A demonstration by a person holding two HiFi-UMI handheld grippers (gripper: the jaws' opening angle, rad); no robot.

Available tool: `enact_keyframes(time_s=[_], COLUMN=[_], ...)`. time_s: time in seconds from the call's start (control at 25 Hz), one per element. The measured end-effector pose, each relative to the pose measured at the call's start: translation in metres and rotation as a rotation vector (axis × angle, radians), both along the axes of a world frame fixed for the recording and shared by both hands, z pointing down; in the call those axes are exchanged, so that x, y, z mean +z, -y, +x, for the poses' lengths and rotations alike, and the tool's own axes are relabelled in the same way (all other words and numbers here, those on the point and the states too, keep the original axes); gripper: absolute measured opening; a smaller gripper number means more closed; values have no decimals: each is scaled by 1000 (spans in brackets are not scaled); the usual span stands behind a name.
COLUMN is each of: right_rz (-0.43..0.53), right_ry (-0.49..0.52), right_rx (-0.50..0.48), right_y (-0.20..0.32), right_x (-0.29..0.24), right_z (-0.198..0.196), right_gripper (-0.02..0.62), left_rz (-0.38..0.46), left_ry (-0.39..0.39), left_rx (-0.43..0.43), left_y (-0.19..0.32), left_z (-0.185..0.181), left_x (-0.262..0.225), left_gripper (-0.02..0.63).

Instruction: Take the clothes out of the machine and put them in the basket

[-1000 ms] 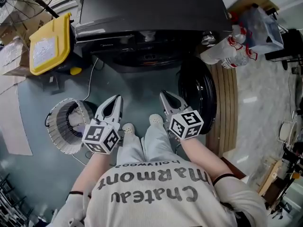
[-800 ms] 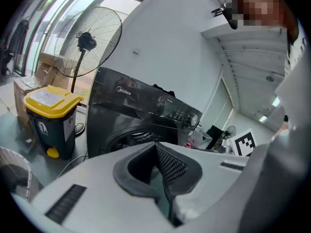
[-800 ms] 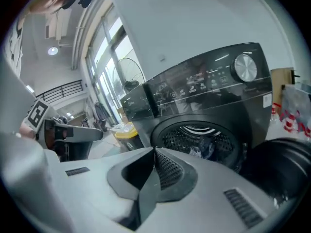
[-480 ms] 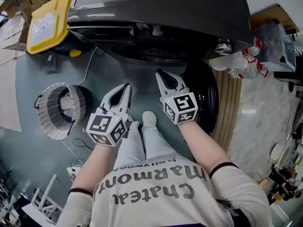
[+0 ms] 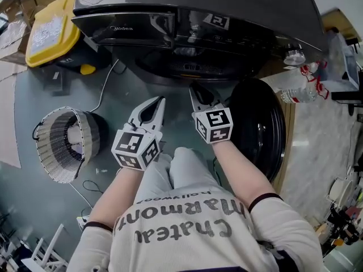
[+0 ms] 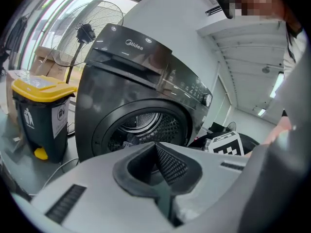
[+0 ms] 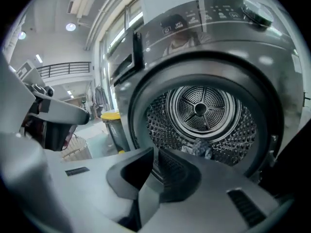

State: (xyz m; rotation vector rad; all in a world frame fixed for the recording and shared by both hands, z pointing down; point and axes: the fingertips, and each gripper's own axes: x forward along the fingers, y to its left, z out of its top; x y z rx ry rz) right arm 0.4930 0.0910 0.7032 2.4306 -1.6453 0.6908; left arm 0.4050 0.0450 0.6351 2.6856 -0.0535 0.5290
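Clothes [image 7: 201,148] lie as a small crumpled grey and white heap at the bottom of the drum [image 7: 199,108], inside the dark front-loading washing machine [image 5: 187,16]. Its round door [image 5: 258,123] is swung open to the person's right. Nothing in the heap touches either tool.

In the head view the 2 tools are held side by side above the person's knees, just in front of the machine's opening and pointing toward it. The left tool [image 5: 157,101] has its jaws brought together at the tips, with nothing between them; its own view looks at the opening from the left side. The right tool [image 5: 194,87] likewise has its jaws closed on nothing and faces almost straight into the drum.

The basket [image 5: 48,152], round and light-walled, stands on the grey floor [image 5: 113,89] to the person's left, well apart from the machine's opening, with something pale inside it. A bin with a yellow lid [image 5: 48,30] stands beside the machine's left corner, and a cable [image 5: 105,92] runs across the floor between bin and basket.
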Motion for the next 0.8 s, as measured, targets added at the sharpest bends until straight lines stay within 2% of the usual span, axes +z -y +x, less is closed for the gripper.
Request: enact_keyframes(time_s=[0.28, 0.4, 0.6, 0.8], right_rz=[-55, -68, -67, -125], right_ry=[-87, -143, -204, -234], right_rx=[2, 0, 13, -21], right_y=[15, 27, 53, 71], right_x=[73, 96, 119, 141], right_z=[30, 58, 107, 138], right_gripper=[48, 125, 157, 187], left_rz=[-3, 9, -19, -12], left_ry=[-25, -56, -115, -121], left_rx=[36, 62, 120, 158], left_y=[13, 19, 25, 25], left_z=[5, 14, 27, 28], left_x=[68, 96, 140, 166], left_gripper=[8, 8, 12, 14])
